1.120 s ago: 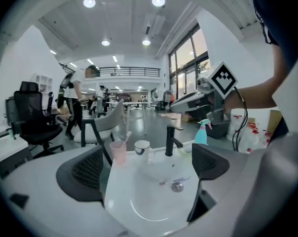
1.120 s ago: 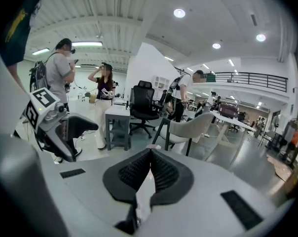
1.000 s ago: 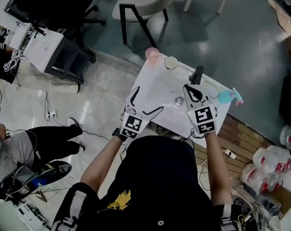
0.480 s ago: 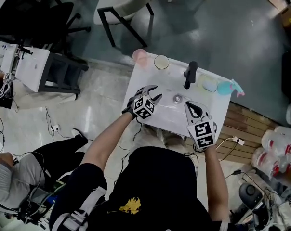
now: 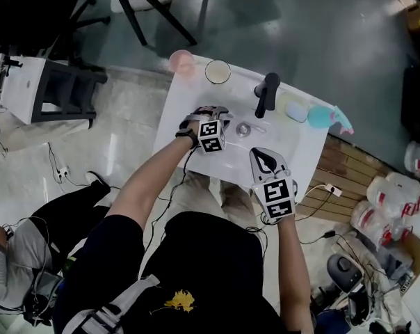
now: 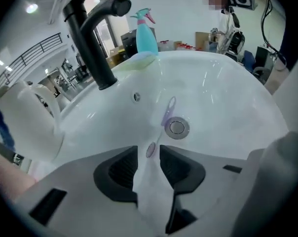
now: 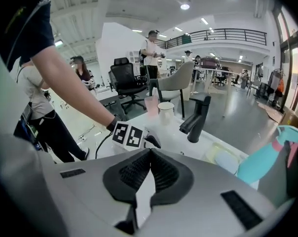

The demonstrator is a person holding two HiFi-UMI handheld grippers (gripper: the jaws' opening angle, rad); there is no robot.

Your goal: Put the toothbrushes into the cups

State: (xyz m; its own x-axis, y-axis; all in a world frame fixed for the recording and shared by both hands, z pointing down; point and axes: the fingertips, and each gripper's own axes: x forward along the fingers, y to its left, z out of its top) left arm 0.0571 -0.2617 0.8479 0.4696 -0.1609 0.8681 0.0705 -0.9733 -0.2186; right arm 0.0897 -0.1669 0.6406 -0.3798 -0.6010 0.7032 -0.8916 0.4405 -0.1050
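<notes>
A purple toothbrush (image 6: 167, 113) lies in the white sink basin (image 6: 228, 107), its handle beside the drain (image 6: 177, 127). My left gripper (image 6: 149, 149) reaches down into the basin (image 5: 196, 103). Its jaws have just been closing and stand narrowly apart around the brush head, not pressing on it. My left gripper (image 5: 213, 112) sits left of the drain (image 5: 243, 128). My right gripper (image 5: 257, 154) hovers over the sink's front rim, shut and empty (image 7: 149, 151). A pink cup (image 5: 181, 62) and a white cup (image 5: 217, 71) stand on the far left corner.
A black faucet (image 5: 265, 94) rises at the back of the basin. A soap dish (image 5: 296, 110) and a teal spray bottle (image 5: 326, 119) sit to its right. Chairs and people occupy the room beyond (image 7: 139, 73). Cables lie on the floor left of the sink.
My left gripper has dropped from the sink's front edge into the basin, rolled over and narrowed its jaws around the brush head. My right gripper has sunk a little, still shut.
</notes>
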